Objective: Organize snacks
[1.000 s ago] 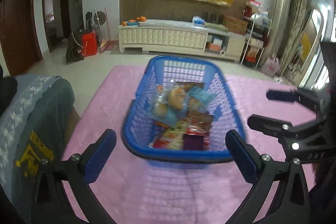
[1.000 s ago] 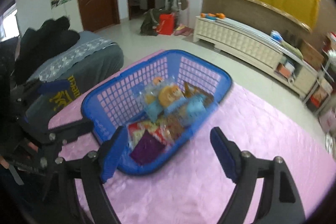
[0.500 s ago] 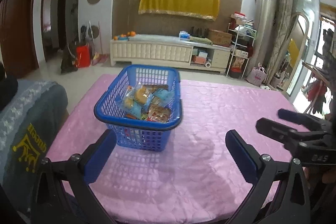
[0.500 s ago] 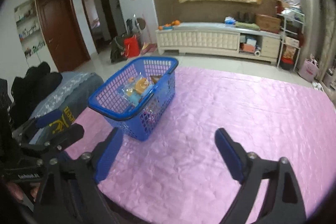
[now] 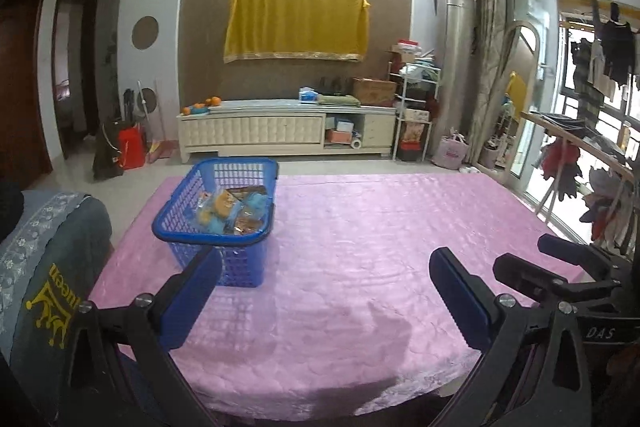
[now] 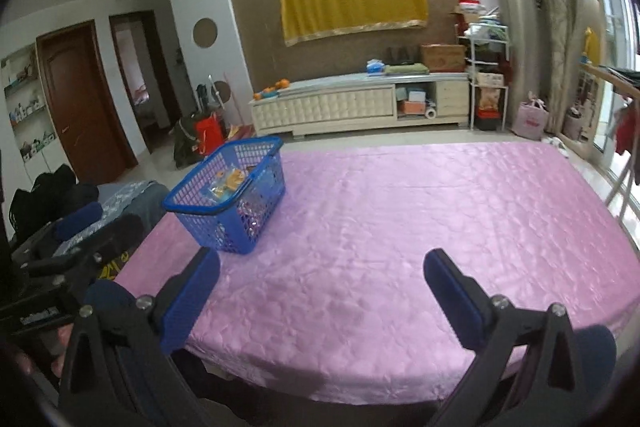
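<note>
A blue plastic basket (image 5: 176, 227) stands on the left part of a table with a pink cloth (image 5: 360, 247). It holds several snack packets (image 5: 230, 209). It also shows in the right wrist view (image 6: 188, 205), with the snack packets (image 6: 228, 183) inside. My left gripper (image 5: 320, 283) is open and empty, held back near the table's front edge, well short of the basket. My right gripper (image 6: 320, 283) is open and empty at the front edge too. The right gripper also shows at the right of the left wrist view (image 5: 560, 267).
A grey chair with a jacket (image 5: 44, 267) stands left of the table. A white TV cabinet (image 5: 280, 131) lines the far wall under a yellow cloth (image 5: 296, 23). A shelf rack (image 5: 416, 115) and clothes rack (image 5: 580, 155) stand at the right.
Both grippers have drawn back and up from just over the basket to the table's front edge. The basket now looks small and far. Both stay open.
</note>
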Demonstrator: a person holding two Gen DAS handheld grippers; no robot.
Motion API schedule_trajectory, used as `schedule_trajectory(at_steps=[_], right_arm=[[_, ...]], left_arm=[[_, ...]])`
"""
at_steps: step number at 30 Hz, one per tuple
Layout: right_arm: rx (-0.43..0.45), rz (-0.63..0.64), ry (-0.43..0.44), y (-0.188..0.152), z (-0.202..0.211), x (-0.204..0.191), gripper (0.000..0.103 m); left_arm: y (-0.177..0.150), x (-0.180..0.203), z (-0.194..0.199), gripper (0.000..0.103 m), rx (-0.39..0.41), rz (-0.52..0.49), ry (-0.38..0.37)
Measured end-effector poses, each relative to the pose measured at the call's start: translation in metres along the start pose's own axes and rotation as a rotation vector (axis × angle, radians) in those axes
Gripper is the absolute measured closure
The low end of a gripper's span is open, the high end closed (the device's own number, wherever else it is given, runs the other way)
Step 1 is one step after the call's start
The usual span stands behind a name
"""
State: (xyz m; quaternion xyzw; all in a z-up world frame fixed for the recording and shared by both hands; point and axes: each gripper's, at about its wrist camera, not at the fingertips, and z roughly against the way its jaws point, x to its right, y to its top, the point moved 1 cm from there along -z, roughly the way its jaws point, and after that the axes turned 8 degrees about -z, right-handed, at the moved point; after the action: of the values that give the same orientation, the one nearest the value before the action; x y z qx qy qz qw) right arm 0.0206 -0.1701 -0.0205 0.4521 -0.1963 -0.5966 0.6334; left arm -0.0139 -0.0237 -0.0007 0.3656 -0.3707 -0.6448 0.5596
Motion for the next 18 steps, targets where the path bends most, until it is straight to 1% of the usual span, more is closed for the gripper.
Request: schedule_trajectory(at_steps=[2, 3, 7, 11, 18], right_arm=[[-0.003, 0.009, -0.016, -0.003, 0.004, 0.002, 0.000], [-0.006, 0.005, -0.019, -0.004, 0.004, 0.004, 0.000], [0.000, -0.014, -0.016, -0.007, 0.008, 0.010, 0.000], [-0.005, -0.007, -0.004, -0.011, 0.011, 0.012, 0.000], [-0.004, -0.008, 0.003, -0.013, 0.011, 0.016, 0.000]], left_arm=[[-0.003, 0.004, -0.001, 0.000, -0.010, -0.001, -0.017], [-0.005, 0.007, -0.002, 0.000, -0.016, -0.007, -0.012], [-0.011, 0.015, -0.001, 0.000, -0.036, -0.015, -0.029], [-0.010, 0.021, -0.001, 0.000, -0.038, -0.033, -0.013], [-0.013, 0.023, 0.001, 0.000, -0.050, -0.036, -0.002]])
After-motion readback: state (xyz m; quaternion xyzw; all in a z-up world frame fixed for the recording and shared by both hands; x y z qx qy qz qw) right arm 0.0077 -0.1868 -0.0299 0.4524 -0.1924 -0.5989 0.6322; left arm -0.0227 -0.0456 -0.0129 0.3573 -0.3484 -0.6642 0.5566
